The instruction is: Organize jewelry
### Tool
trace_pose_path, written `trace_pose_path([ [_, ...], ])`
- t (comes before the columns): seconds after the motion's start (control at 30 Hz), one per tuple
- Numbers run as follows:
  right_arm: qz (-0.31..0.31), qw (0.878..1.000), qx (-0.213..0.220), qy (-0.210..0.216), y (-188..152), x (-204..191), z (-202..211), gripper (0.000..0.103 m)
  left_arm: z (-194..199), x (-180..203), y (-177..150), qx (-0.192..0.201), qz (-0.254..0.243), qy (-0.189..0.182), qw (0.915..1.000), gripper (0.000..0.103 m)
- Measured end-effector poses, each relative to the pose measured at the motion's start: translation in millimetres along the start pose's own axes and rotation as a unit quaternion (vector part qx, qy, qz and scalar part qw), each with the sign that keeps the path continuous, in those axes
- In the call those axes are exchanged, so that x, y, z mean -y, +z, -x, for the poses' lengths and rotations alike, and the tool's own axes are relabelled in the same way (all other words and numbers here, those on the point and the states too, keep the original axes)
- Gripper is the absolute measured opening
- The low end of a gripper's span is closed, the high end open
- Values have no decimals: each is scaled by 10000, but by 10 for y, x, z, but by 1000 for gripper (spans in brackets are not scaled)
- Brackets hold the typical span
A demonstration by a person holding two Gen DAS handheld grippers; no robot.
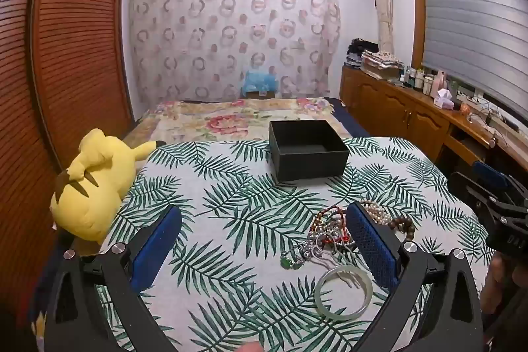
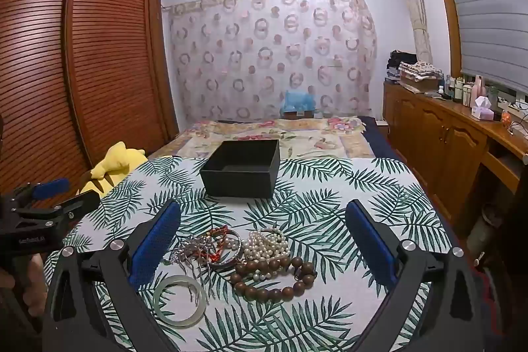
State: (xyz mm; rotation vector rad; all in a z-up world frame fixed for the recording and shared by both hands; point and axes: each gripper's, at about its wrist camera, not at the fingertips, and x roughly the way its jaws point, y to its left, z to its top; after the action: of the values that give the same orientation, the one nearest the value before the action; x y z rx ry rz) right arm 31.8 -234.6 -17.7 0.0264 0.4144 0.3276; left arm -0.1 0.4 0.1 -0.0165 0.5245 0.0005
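Note:
A pile of jewelry lies on the leaf-print cloth: a pale green jade bangle [image 2: 180,300], a brown wooden bead string [image 2: 274,276], a pearl strand [image 2: 269,242] and tangled silver chains with red cord [image 2: 204,248]. The bangle also shows in the left wrist view [image 1: 343,292]. An open, empty black box [image 2: 241,169] stands behind the pile; it also shows in the left wrist view [image 1: 307,149]. My right gripper [image 2: 264,226] is open above the pile, holding nothing. My left gripper [image 1: 264,226] is open to the left of the pile, holding nothing.
A yellow plush toy [image 1: 92,183] lies at the table's left edge. A bed with a floral cover [image 1: 237,117] is behind the table. A wooden wardrobe [image 2: 66,71] stands to the left and a wooden sideboard [image 2: 445,134] with bottles to the right.

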Motion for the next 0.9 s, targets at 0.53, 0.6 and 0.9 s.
trace_pose_path([
  [0.53, -30, 10000, -4, 18, 0, -3, 6, 100, -8, 8, -3, -31, -29, -6, 10000, 97],
  [0.6, -32, 10000, -4, 17, -1, -7, 7, 100, -8, 8, -3, -28, -22, -11, 10000, 97],
  [0.9, -29, 10000, 6, 25, -2, -10, 7, 100, 13, 91, 17, -9, -19, -7, 10000, 97],
])
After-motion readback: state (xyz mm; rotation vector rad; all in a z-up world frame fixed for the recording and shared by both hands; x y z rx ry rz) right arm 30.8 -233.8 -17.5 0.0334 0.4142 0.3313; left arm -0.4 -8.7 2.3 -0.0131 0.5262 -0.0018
